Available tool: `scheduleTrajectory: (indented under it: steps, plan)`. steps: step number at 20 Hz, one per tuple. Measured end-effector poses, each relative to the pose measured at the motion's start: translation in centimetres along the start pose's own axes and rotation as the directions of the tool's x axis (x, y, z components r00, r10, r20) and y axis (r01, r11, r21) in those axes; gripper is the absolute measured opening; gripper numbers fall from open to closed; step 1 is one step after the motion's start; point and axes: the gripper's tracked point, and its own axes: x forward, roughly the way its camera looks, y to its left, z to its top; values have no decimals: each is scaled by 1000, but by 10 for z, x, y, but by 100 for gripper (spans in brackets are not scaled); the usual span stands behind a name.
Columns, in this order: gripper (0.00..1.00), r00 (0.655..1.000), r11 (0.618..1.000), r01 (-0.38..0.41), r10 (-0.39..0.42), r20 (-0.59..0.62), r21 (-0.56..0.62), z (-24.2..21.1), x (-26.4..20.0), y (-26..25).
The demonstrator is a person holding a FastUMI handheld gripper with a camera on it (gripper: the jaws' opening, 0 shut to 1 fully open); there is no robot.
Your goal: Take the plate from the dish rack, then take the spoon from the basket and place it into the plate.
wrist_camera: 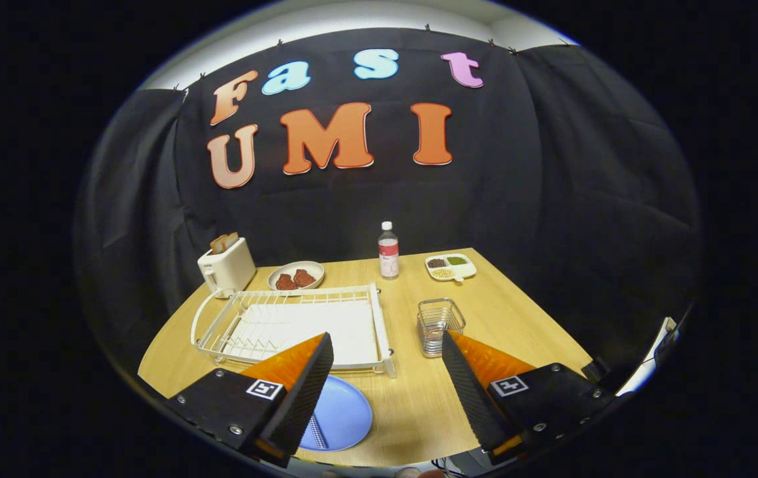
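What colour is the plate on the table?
Light blue plate, seen in the gripper view beside the open jaws.

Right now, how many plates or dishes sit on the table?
3. A blue plate by the left finger, in front of the rack; a brown-food dish behind the rack; a divided dish right of the bottle. The gripper is open, holding nothing.

A light wooden table stands against black cloth walls, with a white ceiling strip above.
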Motion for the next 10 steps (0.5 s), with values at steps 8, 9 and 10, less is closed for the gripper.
scheduleTrajectory:
  steps: [8,9,10]
  plan:
    - [97,995,999,50,-49,82,-2,47,4,-54]
    - [97,996,999,47,-46,82,-3,49,6,-55]
    - [97,996,999,41,-41,83,-5,50,8,-57]
